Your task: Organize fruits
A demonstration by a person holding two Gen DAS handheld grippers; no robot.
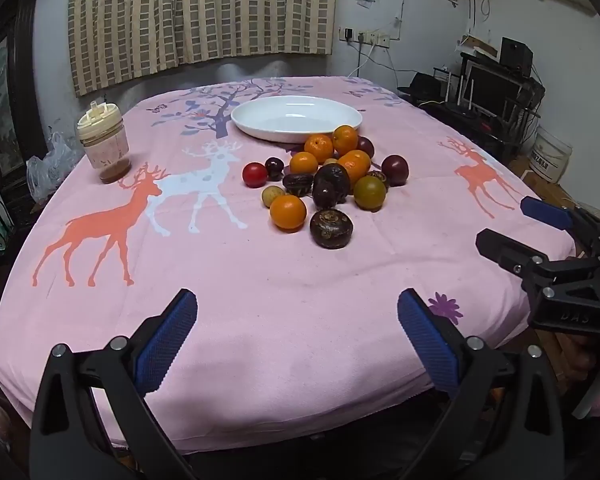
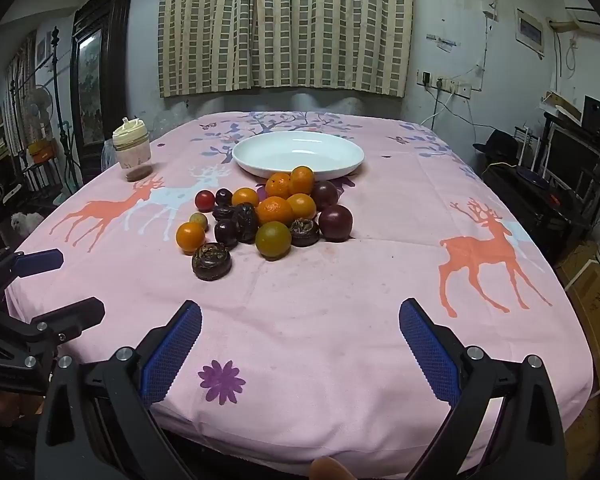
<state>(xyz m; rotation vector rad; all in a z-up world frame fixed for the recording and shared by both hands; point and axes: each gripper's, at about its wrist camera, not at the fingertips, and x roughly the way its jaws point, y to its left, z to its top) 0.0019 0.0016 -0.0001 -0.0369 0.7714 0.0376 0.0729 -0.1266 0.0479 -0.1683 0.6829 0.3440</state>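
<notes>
Left wrist view: the left gripper (image 1: pixel 297 334) hangs with jaws spread wide, nothing between them, over the near tablecloth (image 1: pixel 260 280); the right gripper (image 2: pixel 300 342) likewise (both well short of the fruit). The fruits (image 1: pixel 324 180) cluster mid-table, just near of the white plate (image 1: pixel 296 118).

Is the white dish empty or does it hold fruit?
Empty: the white dish shows bare inside; all the fruit sits on the cloth in front.

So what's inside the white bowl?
Nothing that shows: the bowl looks empty, and all the fruit sits on the cloth in front. Its near rim hides a strip of the bottom.
</notes>
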